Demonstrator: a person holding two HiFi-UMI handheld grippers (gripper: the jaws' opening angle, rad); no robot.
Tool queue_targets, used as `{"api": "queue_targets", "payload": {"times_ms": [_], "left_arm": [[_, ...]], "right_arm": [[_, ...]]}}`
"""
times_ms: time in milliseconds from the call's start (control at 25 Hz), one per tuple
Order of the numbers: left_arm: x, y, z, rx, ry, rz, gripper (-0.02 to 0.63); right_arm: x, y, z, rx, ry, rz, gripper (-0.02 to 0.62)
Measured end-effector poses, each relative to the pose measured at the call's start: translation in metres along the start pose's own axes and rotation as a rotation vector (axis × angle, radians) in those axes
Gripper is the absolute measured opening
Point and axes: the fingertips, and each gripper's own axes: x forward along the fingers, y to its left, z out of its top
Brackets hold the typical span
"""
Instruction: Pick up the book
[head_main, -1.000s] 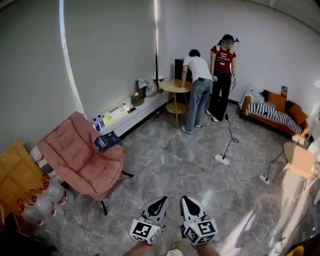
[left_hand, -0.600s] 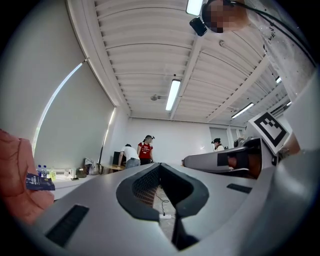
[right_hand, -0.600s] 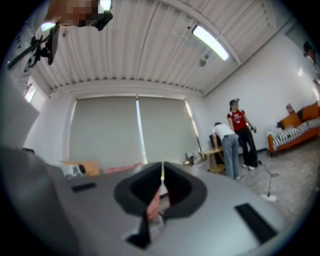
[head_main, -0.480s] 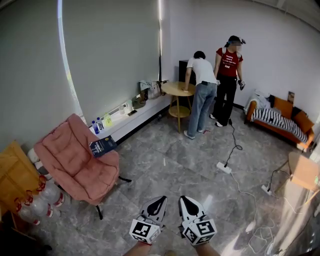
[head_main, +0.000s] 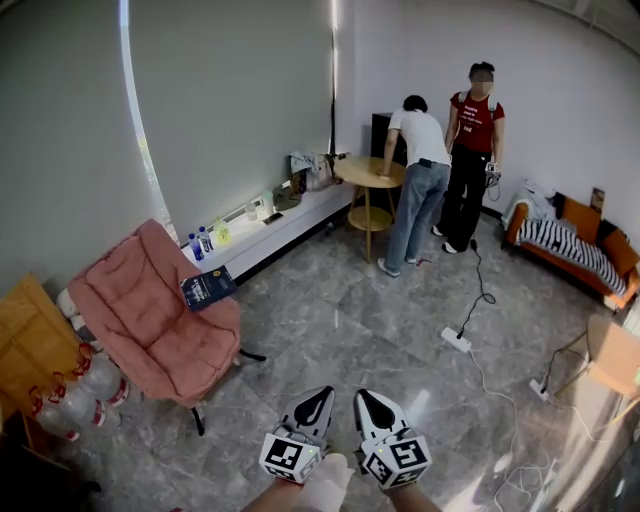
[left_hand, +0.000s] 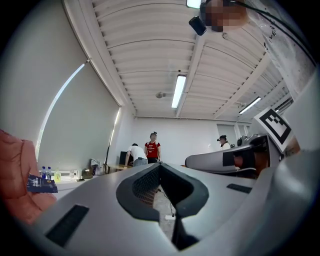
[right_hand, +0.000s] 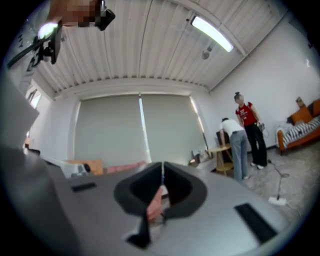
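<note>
A dark blue book (head_main: 208, 289) lies on the right armrest of a pink padded chair (head_main: 150, 330) at the left of the room. In the left gripper view the book (left_hand: 41, 184) shows small at the far left, beside the chair (left_hand: 15, 180). My left gripper (head_main: 322, 394) and right gripper (head_main: 361, 397) are side by side at the bottom of the head view, well short of the chair, over the grey marble floor. Both are shut and hold nothing. Their own views show the left gripper (left_hand: 160, 165) and the right gripper (right_hand: 162, 165) with tips pressed together.
Two people stand at a round wooden table (head_main: 368, 172) at the back. A power strip (head_main: 456, 340) and cables lie on the floor to the right, with an orange sofa (head_main: 575, 250) beyond. Large water bottles (head_main: 70, 398) and a wooden board (head_main: 25, 335) sit left of the chair.
The head view has swung a little to the left, so the people, the table and the sofa sit further right in the frame. Both grippers stay shut at the bottom edge.
</note>
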Motion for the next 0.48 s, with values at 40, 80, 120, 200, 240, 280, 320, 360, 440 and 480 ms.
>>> {"api": "queue_targets", "payload": {"times_ms": [40, 80, 120, 200, 240, 280, 320, 360, 440, 480], "left_arm": [[0.005, 0.003, -0.002, 0.002, 0.005, 0.001, 0.017], [0.011, 0.005, -0.005, 0.005, 0.010, 0.001, 0.017], [0.018, 0.009, -0.006, 0.007, 0.014, 0.000, 0.017], [0.034, 0.017, -0.009, 0.010, 0.017, -0.004, 0.017], [0.042, 0.023, -0.011, 0.010, 0.015, -0.002, 0.017], [0.051, 0.030, -0.012, 0.011, 0.013, 0.003, 0.017], [0.059, 0.037, -0.013, 0.011, 0.010, 0.007, 0.017], [0.067, 0.043, -0.015, 0.011, 0.007, 0.009, 0.017], [0.086, 0.055, -0.018, 0.013, 0.001, 0.011, 0.017], [0.095, 0.062, -0.018, 0.015, 0.001, 0.012, 0.017]], "right_arm": [[0.006, -0.004, -0.001, 0.001, 0.005, 0.004, 0.014], [0.012, -0.008, -0.003, 0.003, 0.009, 0.007, 0.014], [0.018, -0.013, -0.003, 0.005, 0.012, 0.009, 0.014], [0.033, -0.023, -0.003, 0.007, 0.017, 0.012, 0.014], [0.041, -0.028, -0.003, 0.004, 0.021, 0.016, 0.014], [0.050, -0.033, -0.002, -0.001, 0.024, 0.021, 0.014], [0.059, -0.037, -0.002, -0.007, 0.028, 0.027, 0.014], [0.068, -0.043, -0.001, -0.012, 0.032, 0.032, 0.014], [0.087, -0.056, 0.001, -0.016, 0.039, 0.039, 0.014], [0.097, -0.062, 0.003, -0.016, 0.042, 0.042, 0.014]]}}
